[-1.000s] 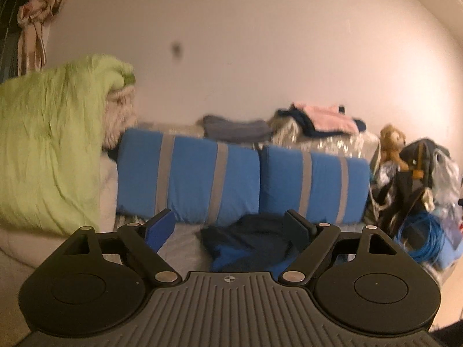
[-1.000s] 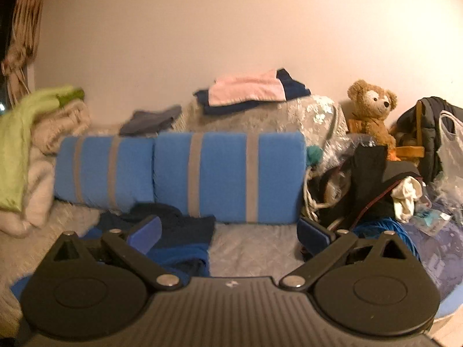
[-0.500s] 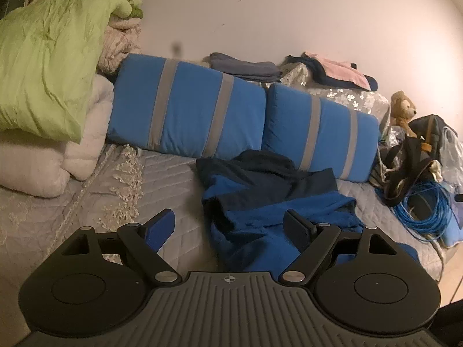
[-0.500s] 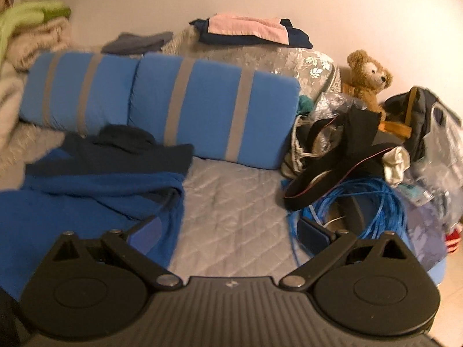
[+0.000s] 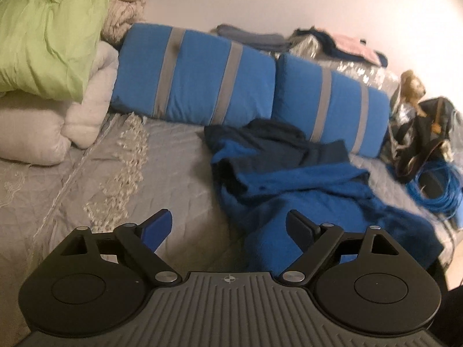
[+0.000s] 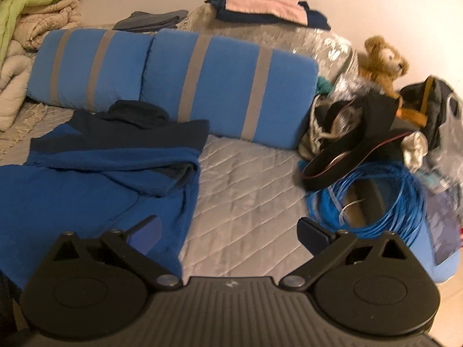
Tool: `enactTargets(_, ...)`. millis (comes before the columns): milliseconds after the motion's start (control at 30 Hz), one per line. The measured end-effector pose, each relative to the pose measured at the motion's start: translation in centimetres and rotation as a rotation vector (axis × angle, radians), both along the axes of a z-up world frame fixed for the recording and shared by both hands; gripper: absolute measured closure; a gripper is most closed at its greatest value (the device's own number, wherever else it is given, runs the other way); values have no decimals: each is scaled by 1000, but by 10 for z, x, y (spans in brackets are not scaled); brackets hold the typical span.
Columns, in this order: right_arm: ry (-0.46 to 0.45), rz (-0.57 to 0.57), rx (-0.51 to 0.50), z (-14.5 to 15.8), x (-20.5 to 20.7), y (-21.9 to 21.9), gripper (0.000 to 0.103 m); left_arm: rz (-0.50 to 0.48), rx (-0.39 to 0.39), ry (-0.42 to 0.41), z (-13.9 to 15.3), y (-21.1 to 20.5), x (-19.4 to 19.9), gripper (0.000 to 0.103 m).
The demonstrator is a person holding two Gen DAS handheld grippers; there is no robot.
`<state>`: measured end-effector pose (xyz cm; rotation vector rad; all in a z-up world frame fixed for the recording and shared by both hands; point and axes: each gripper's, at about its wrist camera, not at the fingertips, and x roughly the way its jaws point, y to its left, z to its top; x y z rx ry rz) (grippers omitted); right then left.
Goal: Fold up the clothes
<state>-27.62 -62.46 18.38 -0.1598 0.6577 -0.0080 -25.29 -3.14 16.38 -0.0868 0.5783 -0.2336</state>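
The blue garment (image 5: pixel 303 185) lies crumpled on the bed (image 6: pixel 246 190). My left gripper (image 5: pixel 228 228) is opening, my right gripper (image 6: pixel 228 231) is spread; both empty. I might grab the bedcover too, or snag the blue cable (image 6: pixel 373 199).

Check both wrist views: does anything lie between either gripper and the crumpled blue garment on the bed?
Nothing visible does. The blue garment lies uncovered just ahead of the left gripper, whose jaws are opening, and the open right gripper.
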Motion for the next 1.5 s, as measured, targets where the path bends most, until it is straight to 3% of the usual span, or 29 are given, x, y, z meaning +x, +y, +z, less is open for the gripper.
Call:
enactTargets(267,41,-23,92,-32,-7,-9,0,-22,91,-2,-26,-3,-2,16)
enactTargets(567,73,-61,155,-50,-13,-25,0,-100,128,-20,-49,-9,-17,16)
enactTargets(733,82,-81,178,-56,-14,-30,0,-71,114,-46,-61,-11,-13,16)
enactTargets(1100,108,-61,221,-75,-17,-19,0,6,69,-177,-58,-25,-7,17)
enactTargets(1167,113,-65,231,-78,-18,-20,0,10,55,-177,-58,-25,-4,24)
enactTargets(1233,117,-69,240,-82,-19,-20,0,2,41,-166,-59,-26,-1,51)
enactTargets(1433,114,-74,258,-87,-26,-21,0,-48,41,-166,-57,-35,-2,82)
enactTargets(1500,112,-74,262,-88,-29,-22,0,-51,67,-171,-55,-39,-3,85)
